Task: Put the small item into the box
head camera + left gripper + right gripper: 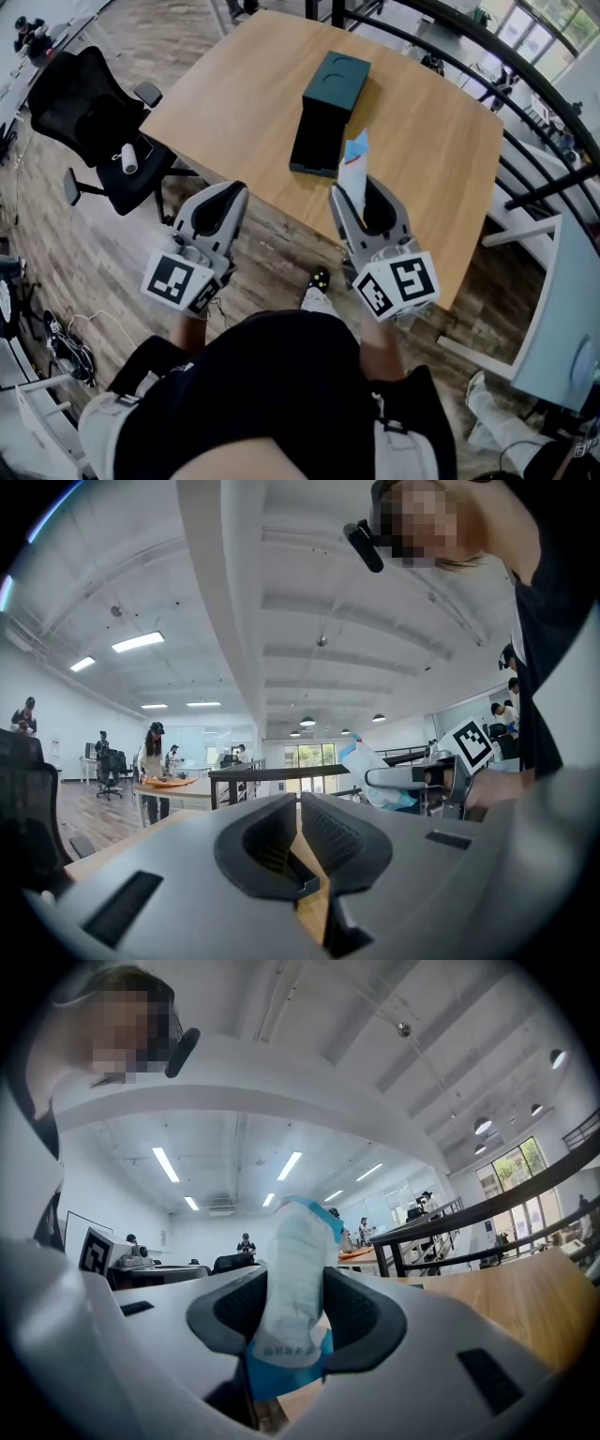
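The small item, one white and blue packet point(354, 167), is standing upright between the jaws of the right gripper point(357, 189). The jaws are pinching it at its lower part. It is hanging above the near edge of the table point(441, 159) and is not touching the box.

The right gripper view is showing what the head view is not: both pads are pressing on the packet point(295, 1279) from either side, and its blue bottom strip is sitting below the pads of the right gripper point(295, 1309).

The head view alone is showing the box. One dark green box point(336, 82) with a round emboss on top is lying on the table. One black tray point(319, 141) is lying against its near end. Whether the green part is the lid cannot be told.

The left gripper point(232, 192) is hanging off the table's near-left edge. The left gripper view is showing its jaws pressed together at the tips with nothing between them point(298, 808). The same view is also showing the packet point(373, 772) from the side.

Count: two grippers, each carrying one marker cube ( point(183, 281) and point(398, 284)); one packet; one green box; one black tray.

One black office chair point(94, 117) is standing left of the table, with one white roll point(128, 157) on its seat.
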`<state>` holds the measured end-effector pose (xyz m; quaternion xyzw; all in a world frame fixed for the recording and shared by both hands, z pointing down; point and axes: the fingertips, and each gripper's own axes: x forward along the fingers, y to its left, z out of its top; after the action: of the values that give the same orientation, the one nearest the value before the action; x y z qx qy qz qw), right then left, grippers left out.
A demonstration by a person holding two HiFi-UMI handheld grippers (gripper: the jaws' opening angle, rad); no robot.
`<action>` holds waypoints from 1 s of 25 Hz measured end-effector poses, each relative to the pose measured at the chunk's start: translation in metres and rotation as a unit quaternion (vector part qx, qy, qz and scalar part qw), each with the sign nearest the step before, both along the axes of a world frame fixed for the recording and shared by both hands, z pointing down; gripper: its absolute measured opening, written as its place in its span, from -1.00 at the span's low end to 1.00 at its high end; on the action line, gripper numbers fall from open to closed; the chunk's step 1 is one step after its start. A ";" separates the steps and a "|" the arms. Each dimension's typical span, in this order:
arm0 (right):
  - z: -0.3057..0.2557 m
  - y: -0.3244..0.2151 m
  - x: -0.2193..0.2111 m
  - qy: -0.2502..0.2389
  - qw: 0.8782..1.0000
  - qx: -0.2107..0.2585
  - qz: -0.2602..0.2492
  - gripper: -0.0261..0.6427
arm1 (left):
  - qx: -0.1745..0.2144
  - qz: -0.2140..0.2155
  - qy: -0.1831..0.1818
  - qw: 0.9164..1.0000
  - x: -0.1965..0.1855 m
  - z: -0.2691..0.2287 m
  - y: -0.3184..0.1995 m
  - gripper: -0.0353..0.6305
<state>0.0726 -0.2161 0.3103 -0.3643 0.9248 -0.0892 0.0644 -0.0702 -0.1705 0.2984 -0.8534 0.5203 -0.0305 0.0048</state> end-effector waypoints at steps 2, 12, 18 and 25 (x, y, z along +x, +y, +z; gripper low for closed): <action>-0.002 -0.007 0.000 -0.003 1.000 0.001 -0.004 -0.39 | 0.002 -0.003 -0.002 1.000 0.001 -0.002 -0.007 -0.82; -0.002 -0.045 0.012 -0.009 1.000 0.002 -0.012 -0.39 | 0.000 -0.006 0.002 1.000 0.014 -0.001 -0.048 -0.82; 0.001 -0.063 0.024 -0.008 1.000 0.001 -0.008 -0.39 | -0.003 -0.001 0.006 1.000 0.029 0.000 -0.074 -0.82; 0.014 -0.075 0.032 0.005 1.000 -0.009 0.010 -0.39 | -0.009 0.027 0.012 1.000 0.035 0.013 -0.091 -0.82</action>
<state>0.1041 -0.2915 0.3246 -0.3744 0.9206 -0.0946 0.0576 -0.0347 -0.2611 0.3112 -0.8676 0.4966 -0.0250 -0.0082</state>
